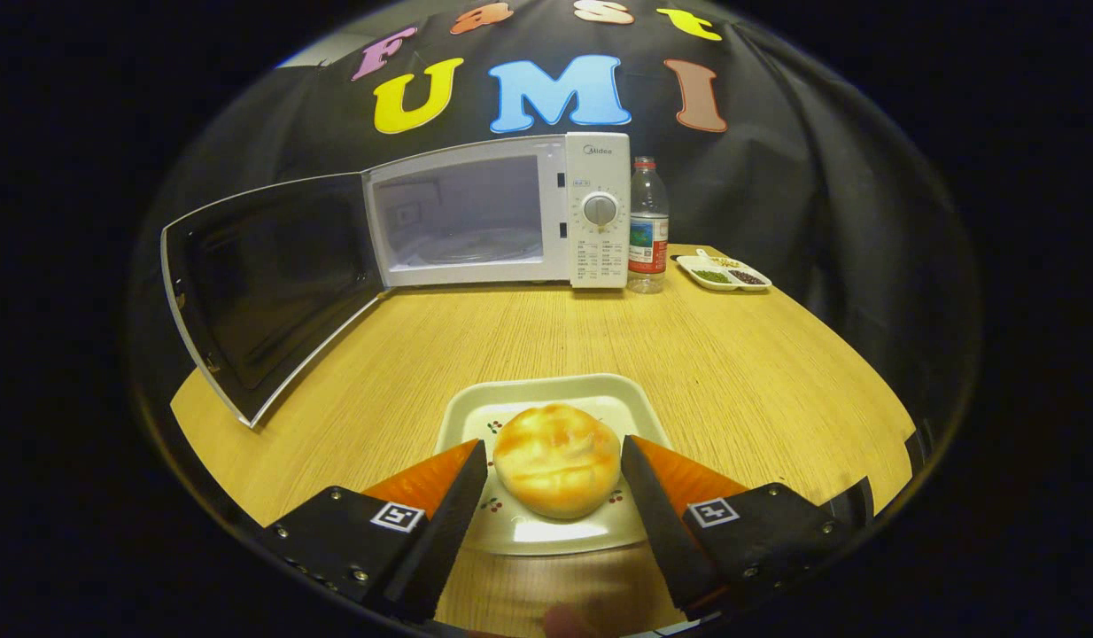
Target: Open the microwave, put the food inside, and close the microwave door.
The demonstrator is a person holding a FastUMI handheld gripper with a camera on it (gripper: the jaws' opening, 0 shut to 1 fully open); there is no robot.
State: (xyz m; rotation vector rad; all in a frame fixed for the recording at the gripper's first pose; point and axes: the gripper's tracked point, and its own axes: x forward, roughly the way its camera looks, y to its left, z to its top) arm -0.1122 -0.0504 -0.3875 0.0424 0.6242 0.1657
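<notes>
Now the gripper (554, 461) — fingers spread, untouching — flanks the round bun (556, 459); microwave (502, 213) door (267, 283) swung wide left.

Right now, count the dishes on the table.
2. One plate under the bun, between the open gripper's fingers; one divided tray beyond, right of the bottle.

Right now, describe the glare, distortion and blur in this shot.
Gripper view: fisheye bends the wooden table edge and the open white microwave door; glare on the white plate rim below the round golden bun, which sits between the open gripper fingers; far objects stay sharp.
</notes>
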